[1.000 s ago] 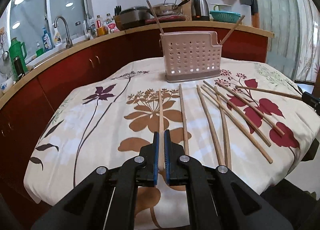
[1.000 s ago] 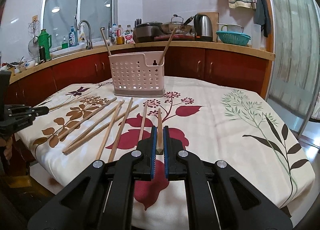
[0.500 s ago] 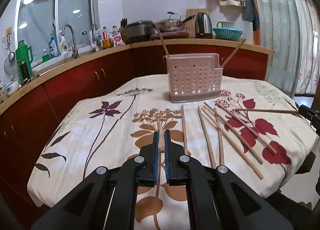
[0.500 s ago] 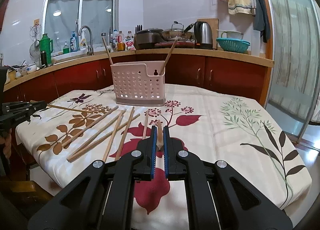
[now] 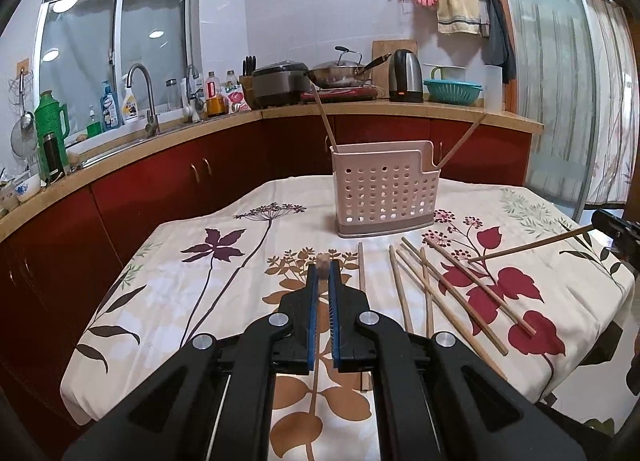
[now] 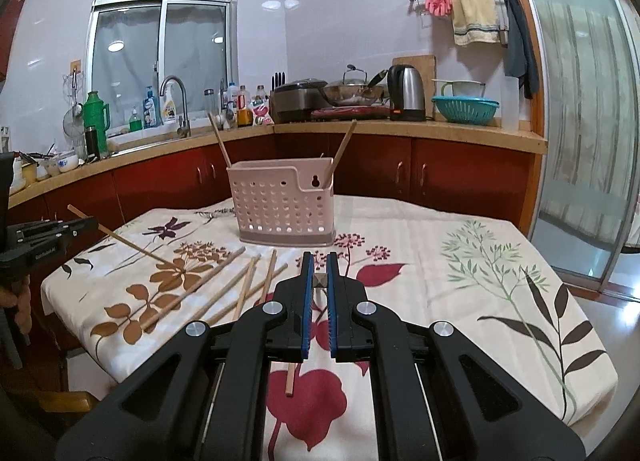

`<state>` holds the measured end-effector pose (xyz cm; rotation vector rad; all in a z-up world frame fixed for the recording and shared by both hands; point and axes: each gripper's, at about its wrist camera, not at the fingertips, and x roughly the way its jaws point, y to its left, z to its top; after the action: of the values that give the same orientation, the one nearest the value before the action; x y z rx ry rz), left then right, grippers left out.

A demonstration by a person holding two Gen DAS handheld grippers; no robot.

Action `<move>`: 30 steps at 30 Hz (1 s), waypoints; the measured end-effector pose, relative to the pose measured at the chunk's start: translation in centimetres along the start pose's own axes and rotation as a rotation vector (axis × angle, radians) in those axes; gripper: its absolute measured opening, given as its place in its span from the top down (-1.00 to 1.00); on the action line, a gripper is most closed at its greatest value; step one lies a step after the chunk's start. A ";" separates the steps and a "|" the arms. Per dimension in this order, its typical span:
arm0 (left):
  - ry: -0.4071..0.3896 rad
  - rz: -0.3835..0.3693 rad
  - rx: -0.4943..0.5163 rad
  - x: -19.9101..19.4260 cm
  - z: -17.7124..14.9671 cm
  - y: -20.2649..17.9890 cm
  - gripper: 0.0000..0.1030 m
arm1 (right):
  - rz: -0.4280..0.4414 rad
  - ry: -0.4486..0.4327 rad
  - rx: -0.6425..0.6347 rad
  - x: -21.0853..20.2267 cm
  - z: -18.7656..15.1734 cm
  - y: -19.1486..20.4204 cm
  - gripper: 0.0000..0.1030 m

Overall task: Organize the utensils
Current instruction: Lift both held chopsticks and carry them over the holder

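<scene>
My left gripper [image 5: 323, 272] is shut on a wooden chopstick [image 5: 322, 261], seen end-on between the blue pads. In the right wrist view that chopstick [image 6: 136, 245] slopes down to the cloth from the left gripper [image 6: 90, 224]. My right gripper [image 6: 319, 263] is shut on another chopstick [image 6: 320, 281]; the left wrist view shows this chopstick [image 5: 528, 244] slanting from the table's right edge with its tip near the cloth. A pink perforated holder [image 5: 384, 197] [image 6: 284, 205] stands mid-table with two chopsticks leaning in it. Several loose chopsticks [image 5: 440, 289] [image 6: 224, 289] lie in front of it.
The table wears a floral cloth [image 5: 224, 261] hanging over its edges. A red-fronted counter [image 5: 180, 181] curves behind it with a sink tap [image 5: 146, 97], bottles, a wok and a kettle [image 5: 406, 75]. A glass sliding door [image 6: 592, 141] stands at the right.
Both grippers have risen, each lifting the held end of its chopstick off the cloth so it now slopes down. The holder and loose chopsticks have not moved.
</scene>
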<state>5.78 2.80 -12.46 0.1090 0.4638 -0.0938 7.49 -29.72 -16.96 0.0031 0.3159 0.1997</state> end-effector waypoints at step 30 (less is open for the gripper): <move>-0.056 -0.032 -0.012 1.9 4.6 0.3 0.89 | 0.025 -0.072 -0.048 3.0 4.9 1.1 0.87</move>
<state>9.55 2.36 -9.20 0.0874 0.4105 -0.1254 11.57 -27.95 -13.13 -0.0334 0.2398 0.2313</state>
